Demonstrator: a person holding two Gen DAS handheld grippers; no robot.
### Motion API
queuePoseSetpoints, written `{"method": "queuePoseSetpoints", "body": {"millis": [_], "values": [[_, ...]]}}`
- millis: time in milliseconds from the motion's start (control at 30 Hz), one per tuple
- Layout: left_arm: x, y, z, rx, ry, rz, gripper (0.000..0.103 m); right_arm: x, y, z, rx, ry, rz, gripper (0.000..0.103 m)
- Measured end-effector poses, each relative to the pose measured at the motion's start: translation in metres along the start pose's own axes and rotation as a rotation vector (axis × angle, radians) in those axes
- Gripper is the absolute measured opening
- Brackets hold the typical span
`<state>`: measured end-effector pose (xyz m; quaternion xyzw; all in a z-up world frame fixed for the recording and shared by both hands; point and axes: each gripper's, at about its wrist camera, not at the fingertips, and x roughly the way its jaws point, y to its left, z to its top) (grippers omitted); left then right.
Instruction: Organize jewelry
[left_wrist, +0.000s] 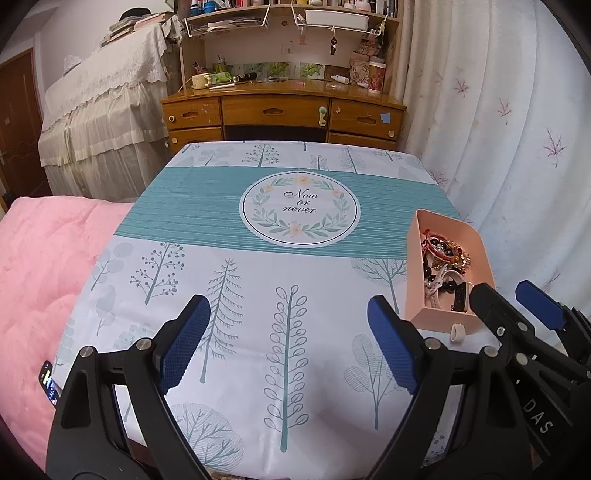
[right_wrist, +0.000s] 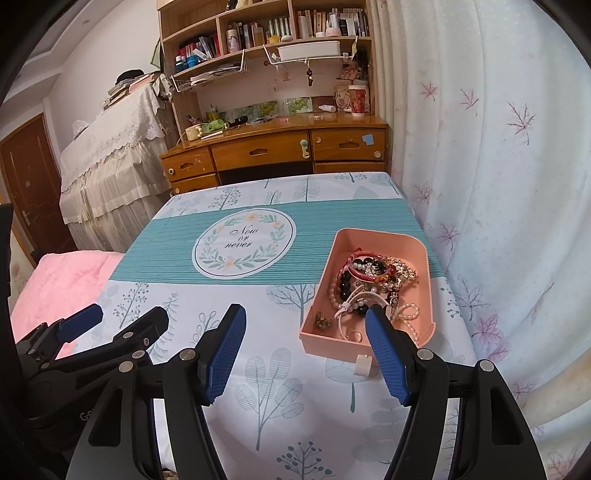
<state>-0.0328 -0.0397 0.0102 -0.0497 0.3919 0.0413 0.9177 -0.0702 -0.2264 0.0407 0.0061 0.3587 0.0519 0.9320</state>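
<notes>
Both claws (left_wrist: 288, 347) (right_wrist: 306, 354) wide apart, empty.

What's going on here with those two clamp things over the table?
A person is holding a two-finger gripper in each hand above a table covered with a tree-print cloth. Both the left gripper and the right gripper stand open and hold nothing. Near the table's right edge sits a pink tray heaped with a tangle of jewelry: bead bracelets, red cords and pearls. A small white ring-like piece lies on the cloth just in front of the tray. Sorting seems not yet begun.
</notes>
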Motion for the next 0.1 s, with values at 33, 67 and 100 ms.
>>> {"method": "queuePoseSetpoints", "body": {"millis": [33, 67, 100], "values": [[0.0016, 0.0009, -0.0003, -0.003, 0.003, -0.005, 0.086, 0.0016, 0.0006, -0.0012, 0.000, 0.000, 0.000, 0.068], [0.0019, 0.0019, -0.0005, -0.004, 0.006, -0.007, 0.086, 0.0019, 0.0007, -0.0012, -0.001, 0.001, -0.002, 0.068], [0.0032, 0.0023, -0.0007, -0.004, 0.009, -0.008, 0.086, 0.0024, 0.0007, -0.0013, -0.001, 0.003, -0.003, 0.068]]}}
